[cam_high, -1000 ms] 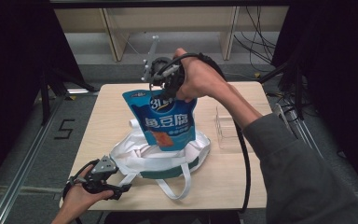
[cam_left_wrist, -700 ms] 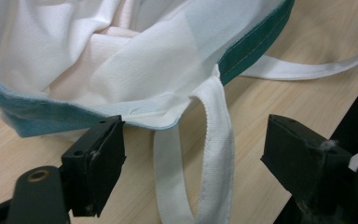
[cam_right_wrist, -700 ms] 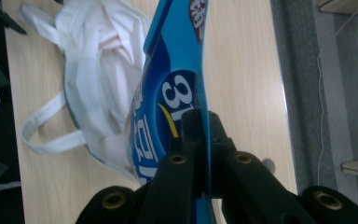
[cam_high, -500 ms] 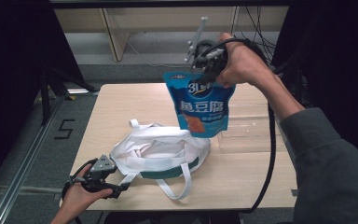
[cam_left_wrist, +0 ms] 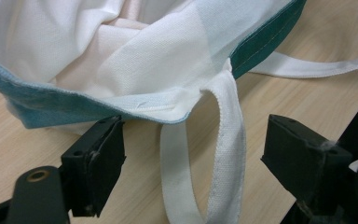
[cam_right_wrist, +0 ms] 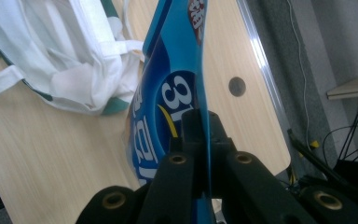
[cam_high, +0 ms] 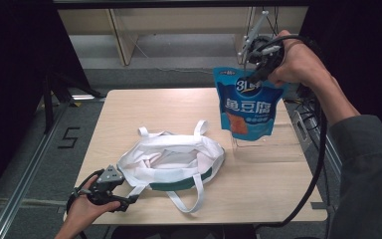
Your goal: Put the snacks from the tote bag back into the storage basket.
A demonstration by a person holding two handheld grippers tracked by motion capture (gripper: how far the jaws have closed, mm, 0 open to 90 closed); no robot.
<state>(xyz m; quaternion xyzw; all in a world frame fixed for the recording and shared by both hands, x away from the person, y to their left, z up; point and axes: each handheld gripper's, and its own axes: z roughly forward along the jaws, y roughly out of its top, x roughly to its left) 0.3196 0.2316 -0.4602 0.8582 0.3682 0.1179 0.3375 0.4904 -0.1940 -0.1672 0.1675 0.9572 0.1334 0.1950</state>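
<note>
Two grippers noted: right gripper (cam_high: 259,59) pinching blue pouch (cam_high: 247,102) by its top edge, held above clear tray (cam_high: 288,149) — left gripper (cam_high: 110,191) fingers spread beside white tote bag (cam_high: 171,159) on surface (cam_high: 144,107)

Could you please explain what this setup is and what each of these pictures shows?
A person works at a wooden table with a handheld two-jaw gripper in each hand. One picture looks down from above; the other two come from cameras riding on the grippers. A white cloth bag with green trim lies open on the table, beside a clear box. The right gripper is clamped on the top edge of a blue snack pouch, holding it in the air. The left gripper is open, with a bag strap between its jaws.
</note>
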